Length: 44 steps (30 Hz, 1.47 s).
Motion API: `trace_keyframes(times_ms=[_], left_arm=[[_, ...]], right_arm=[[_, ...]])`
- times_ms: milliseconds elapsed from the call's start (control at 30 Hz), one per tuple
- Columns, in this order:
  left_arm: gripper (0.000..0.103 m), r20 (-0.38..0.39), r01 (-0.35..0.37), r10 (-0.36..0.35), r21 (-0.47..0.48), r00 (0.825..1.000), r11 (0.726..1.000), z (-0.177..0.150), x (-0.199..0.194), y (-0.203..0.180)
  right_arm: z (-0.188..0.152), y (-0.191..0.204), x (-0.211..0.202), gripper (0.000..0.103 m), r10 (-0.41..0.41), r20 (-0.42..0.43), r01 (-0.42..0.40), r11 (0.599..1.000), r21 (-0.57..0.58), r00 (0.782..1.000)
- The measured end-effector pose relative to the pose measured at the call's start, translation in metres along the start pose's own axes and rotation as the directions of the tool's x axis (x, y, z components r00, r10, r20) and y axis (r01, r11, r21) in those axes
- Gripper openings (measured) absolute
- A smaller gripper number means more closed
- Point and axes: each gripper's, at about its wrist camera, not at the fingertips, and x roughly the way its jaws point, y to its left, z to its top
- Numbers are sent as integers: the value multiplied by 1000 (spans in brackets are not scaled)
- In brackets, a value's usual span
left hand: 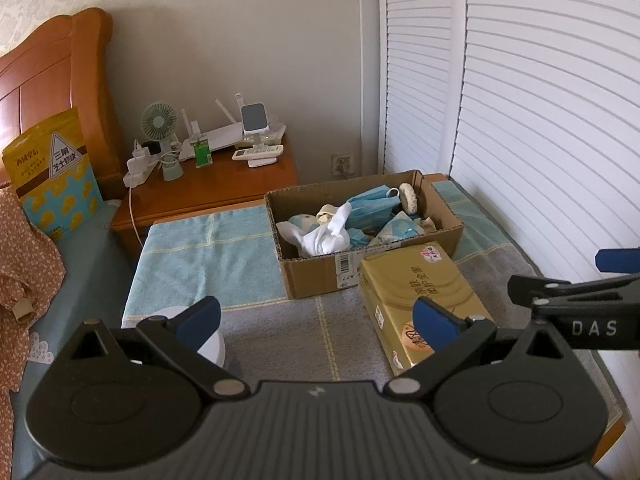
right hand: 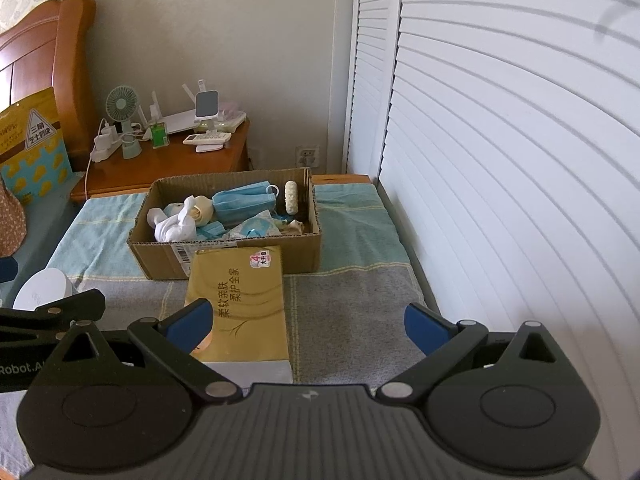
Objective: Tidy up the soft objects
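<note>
Bedroom corner, white louvred doors to the right, wooden headboard to the left. Bed surface: a teal and grey checked towel spread flat. On it I log one cardboard box, open-topped, containing soft objects: blue face masks, a white cloth bundle, a round cream puff leaning against the far right wall. Touching the box's near wall: a gold tissue pack, lying flat. Near left: a white cylinder, partly hidden. Nightstand behind: a small green fan, a remote and chargers. My left tongs are spread wide, grasping nothing, above the towel. My right tongs are likewise released, the left finger over the tissue pack's near end.
</note>
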Motion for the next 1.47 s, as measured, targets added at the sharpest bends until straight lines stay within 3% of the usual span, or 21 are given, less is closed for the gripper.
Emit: trace_keyframes(times_ms=[1467], left_arm=[[102, 0, 10, -10, 7, 1000, 1000, 2, -2, -2]], right_arm=[[-1, -1, -3, 103, -3, 0, 3, 1000, 2, 1000]])
